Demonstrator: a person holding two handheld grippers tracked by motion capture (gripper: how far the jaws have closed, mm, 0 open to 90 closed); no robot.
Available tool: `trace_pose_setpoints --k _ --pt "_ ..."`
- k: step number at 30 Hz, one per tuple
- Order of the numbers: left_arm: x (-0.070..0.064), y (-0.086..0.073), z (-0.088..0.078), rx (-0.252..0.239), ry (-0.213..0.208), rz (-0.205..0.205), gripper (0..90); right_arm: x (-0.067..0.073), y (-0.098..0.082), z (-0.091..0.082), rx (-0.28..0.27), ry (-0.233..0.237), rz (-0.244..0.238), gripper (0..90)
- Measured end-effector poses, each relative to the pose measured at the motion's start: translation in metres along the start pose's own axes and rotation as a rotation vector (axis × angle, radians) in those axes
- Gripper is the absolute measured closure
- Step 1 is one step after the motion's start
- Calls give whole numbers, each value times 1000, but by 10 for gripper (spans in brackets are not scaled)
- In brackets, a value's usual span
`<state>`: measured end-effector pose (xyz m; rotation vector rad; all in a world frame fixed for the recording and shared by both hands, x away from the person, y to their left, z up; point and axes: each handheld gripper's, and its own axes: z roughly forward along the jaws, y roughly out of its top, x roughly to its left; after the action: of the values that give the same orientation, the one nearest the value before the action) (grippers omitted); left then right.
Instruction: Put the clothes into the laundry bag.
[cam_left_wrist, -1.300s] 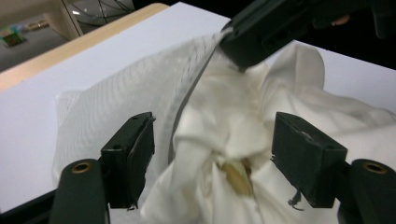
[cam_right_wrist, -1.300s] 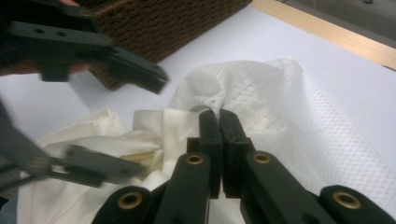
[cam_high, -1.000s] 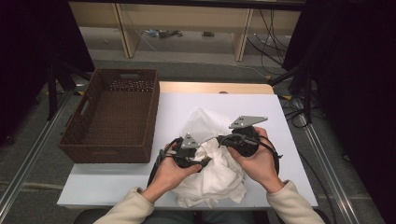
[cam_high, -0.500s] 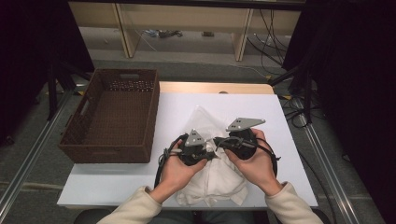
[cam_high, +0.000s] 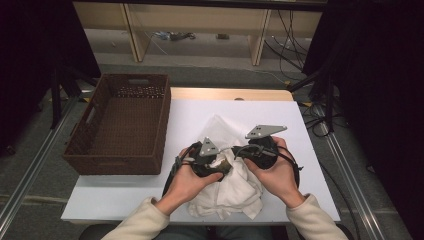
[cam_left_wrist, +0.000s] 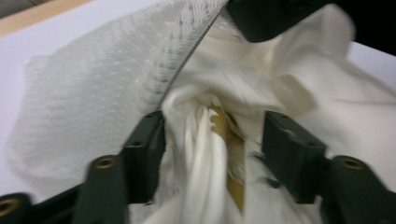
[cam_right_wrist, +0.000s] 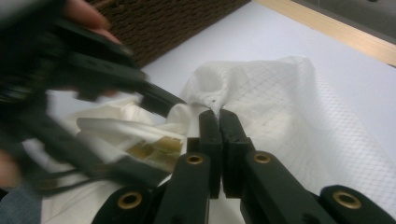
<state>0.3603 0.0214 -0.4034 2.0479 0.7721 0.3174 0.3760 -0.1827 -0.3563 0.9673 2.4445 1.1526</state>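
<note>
Cloth (cam_left_wrist: 205, 154) bunched betw. open left gripper (cam_left_wrist: 212, 140); right gripper (cam_right_wrist: 218, 126) clamped on its edge.

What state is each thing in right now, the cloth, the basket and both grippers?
white cloth: crumpled in a heap on the table, mesh part spread flat behind.
wicker basket: upright, nothing in it.
left gripper: jaws just opened, cloth folds between them, pads apart.
right gripper: jaws shut, pinching the cloth's edge.

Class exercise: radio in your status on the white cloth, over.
Left tongs just opened, cloth bunched between them. Right tongs shut on cloth. Basket clear, over.
</note>
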Motion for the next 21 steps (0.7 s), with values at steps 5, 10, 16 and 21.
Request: trace_pose_setpoints --k 5,10,16,21 --pt "-3 -11 -13 17 -28 -10 364 -1 0 0 2 -14 24 900" --pt "-3 -18 5 38 -59 3 475 -1 0 2 -2 -21 -15 900" --pt "-9 -19 17 56 -30 41 777 0 -1 5 13 -4 8 900" --pt "-9 -11 7 -15 -71 -6 865 2 0 2 7 -21 -7 900"
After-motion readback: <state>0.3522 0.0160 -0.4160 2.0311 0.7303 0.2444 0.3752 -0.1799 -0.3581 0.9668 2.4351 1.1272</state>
